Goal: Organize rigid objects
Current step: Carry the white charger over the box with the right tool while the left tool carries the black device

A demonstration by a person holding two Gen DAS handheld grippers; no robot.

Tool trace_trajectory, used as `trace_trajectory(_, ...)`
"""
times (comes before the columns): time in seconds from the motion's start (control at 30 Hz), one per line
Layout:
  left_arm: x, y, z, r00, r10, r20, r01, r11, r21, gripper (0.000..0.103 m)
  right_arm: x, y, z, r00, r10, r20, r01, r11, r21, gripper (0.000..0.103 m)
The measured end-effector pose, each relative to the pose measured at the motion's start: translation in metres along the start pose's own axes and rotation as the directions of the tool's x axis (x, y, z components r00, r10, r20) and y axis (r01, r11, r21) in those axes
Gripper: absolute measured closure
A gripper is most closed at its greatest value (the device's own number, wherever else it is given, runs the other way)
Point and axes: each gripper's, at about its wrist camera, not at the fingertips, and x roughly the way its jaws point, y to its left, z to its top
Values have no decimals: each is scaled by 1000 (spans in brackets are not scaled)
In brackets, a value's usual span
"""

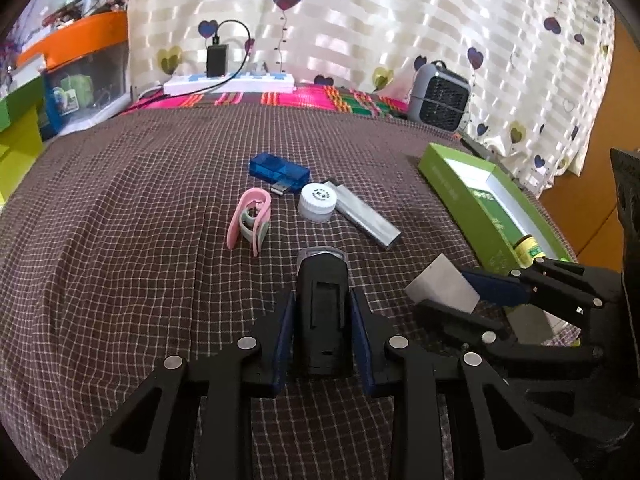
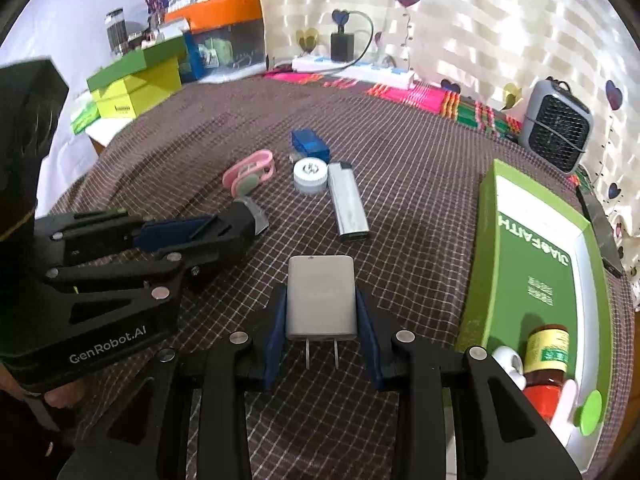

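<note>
left gripper clamped on black clip-backed device, low over checked bench cloth | right gripper clamped on grey plug adapter, green box just right | lighter, white cap, pink clip, blue USB stick loose ahead | risk: grippers close together, could collide heading boxward; smooth adapter may slip.

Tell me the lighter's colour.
Silver body, black top; clearest in the right wrist view.
</note>
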Motion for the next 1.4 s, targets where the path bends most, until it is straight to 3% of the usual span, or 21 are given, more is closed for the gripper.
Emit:
trace_trajectory(0.5, -51, -32, -3, 991, -85, 106, 82, 996, 33, 76, -60, -1, -16, 993, 2, 122, -6, 999, 35, 68)
trace_trajectory(1.4, -56, -86, 2, 984, -142, 107, 126, 982, 140, 76, -96, -35, -37, 980, -37, 195, 15, 993, 116, 68)
